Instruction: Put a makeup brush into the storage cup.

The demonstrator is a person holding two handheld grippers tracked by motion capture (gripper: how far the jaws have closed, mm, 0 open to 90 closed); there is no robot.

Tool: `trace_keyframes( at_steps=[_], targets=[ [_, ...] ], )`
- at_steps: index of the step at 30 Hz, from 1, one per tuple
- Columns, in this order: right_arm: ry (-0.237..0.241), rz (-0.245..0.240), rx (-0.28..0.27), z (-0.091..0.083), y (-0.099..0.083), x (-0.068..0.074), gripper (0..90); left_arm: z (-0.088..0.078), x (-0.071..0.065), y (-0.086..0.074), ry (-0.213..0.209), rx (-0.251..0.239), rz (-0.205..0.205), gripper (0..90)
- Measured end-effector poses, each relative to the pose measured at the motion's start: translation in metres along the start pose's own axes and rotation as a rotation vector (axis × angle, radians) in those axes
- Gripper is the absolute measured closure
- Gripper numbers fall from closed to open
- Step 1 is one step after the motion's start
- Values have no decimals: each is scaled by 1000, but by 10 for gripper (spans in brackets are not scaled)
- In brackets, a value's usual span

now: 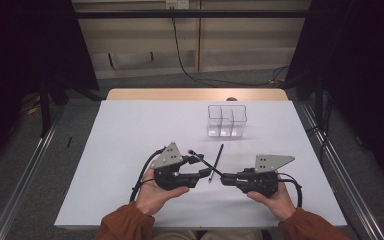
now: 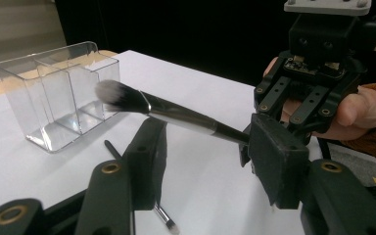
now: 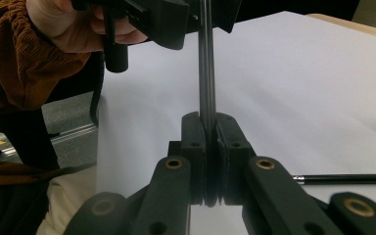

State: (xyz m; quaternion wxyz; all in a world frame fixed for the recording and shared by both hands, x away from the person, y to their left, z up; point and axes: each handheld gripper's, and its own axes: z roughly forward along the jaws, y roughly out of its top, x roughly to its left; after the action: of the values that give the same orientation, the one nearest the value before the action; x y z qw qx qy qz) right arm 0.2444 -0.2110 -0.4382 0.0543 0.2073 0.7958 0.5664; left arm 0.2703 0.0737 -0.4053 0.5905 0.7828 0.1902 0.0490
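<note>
A clear divided organizer [image 1: 227, 120] stands upright toward the table's [image 1: 130, 130] far side. A thin black brush [image 1: 216, 161] lies flat on the white top, nearer the front.

- You have 2 makeup brushes in front of you: 1 large brush [image 2: 176, 115] with a fluffy grey-white head, raised in the air, and 1 thin brush [image 1: 216, 161] lying flat on the surface.
- You have 1 clear organizer box [image 1: 227, 120], and you can count 3 compartments in it.
- You are working with 2 hand-held grippers: 1 left hand-held gripper [image 1: 204, 173] and 1 right hand-held gripper [image 1: 225, 178].
- You have 1 white surface [image 1: 130, 150] under all of it.
</note>
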Motion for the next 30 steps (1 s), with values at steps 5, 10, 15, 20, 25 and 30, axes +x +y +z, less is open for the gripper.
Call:
trace_keyframes(
  at_steps=[5,10,15,20,25,30],
  targets=[
    [4,0,5,1,-1,0,842,-2,2,1,8,-16,-25,541],
    [10,1,7,2,-1,0,842,-3,4,2,3,-17,-39,605],
    [13,-1,12,2,-1,0,842,-3,4,3,-14,-28,-58,632],
    [22,7,7,2,-2,0,842,-5,5,4,-34,-12,-68,661],
    [24,0,12,3,-2,1,842,-6,6,5,-49,-21,-81,677],
    [27,0,18,5,-3,2,842,-7,7,6,-72,-30,-95,707]
  ],
)
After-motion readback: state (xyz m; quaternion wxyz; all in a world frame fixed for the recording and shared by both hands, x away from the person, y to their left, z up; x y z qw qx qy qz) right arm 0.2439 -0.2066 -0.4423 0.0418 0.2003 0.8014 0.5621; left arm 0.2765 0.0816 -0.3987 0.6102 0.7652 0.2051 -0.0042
